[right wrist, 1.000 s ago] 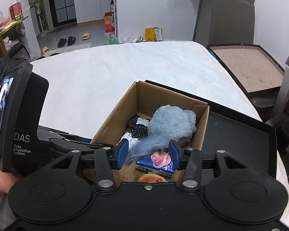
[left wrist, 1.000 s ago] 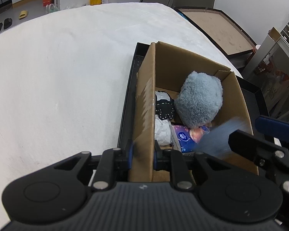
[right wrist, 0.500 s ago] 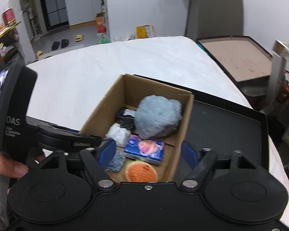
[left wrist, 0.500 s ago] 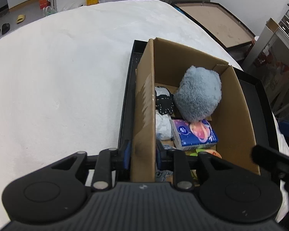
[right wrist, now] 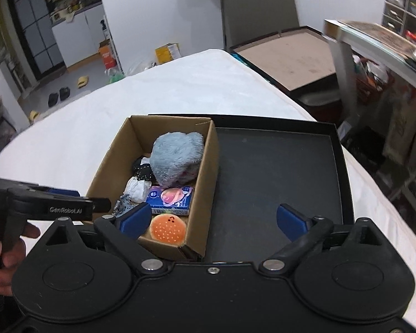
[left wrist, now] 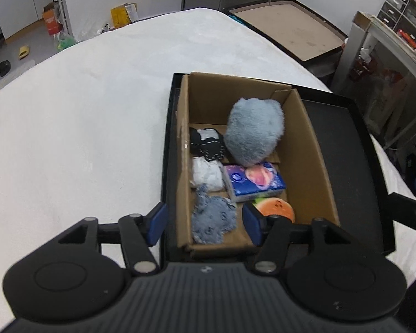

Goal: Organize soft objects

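Left gripper (left wrist: pixel 205 223): jaws opening, about half spread, pads pressing on nothing. They straddle the near left corner of the cardboard box (left wrist: pixel 316 149); left pad outside the box wall, right pad inside over the floor. Grey-blue rag (left wrist: pixel 212 219) lies right between the pads on the box floor, loose.

Right gripper (right wrist: pixel 212 217): jaws opening, near full spread, empty. Left pad sits over the box's near end, right pad over the bare black tray (right wrist: pixel 277 172); the box's right wall runs between them.

Box contents, going away from the left gripper: rag nearest, orange round plush (left wrist: pixel 276 208) just right of it by the right pad, blue tissue pack (left wrist: pixel 253 181) beyond that, white crumpled cloth (left wrist: pixel 208 173) left of the pack, black-and-white cloth (left wrist: pixel 206 144) farther, big grey fluffy plush (left wrist: pixel 253 130) farthest, leaning over the pack's far edge.

Box sits in the tray's left half, tray on a white table (left wrist: pixel 83 111). A hand (right wrist: pixel 2 260) grips the left gripper's handle, seen at the left edge of the right wrist view.
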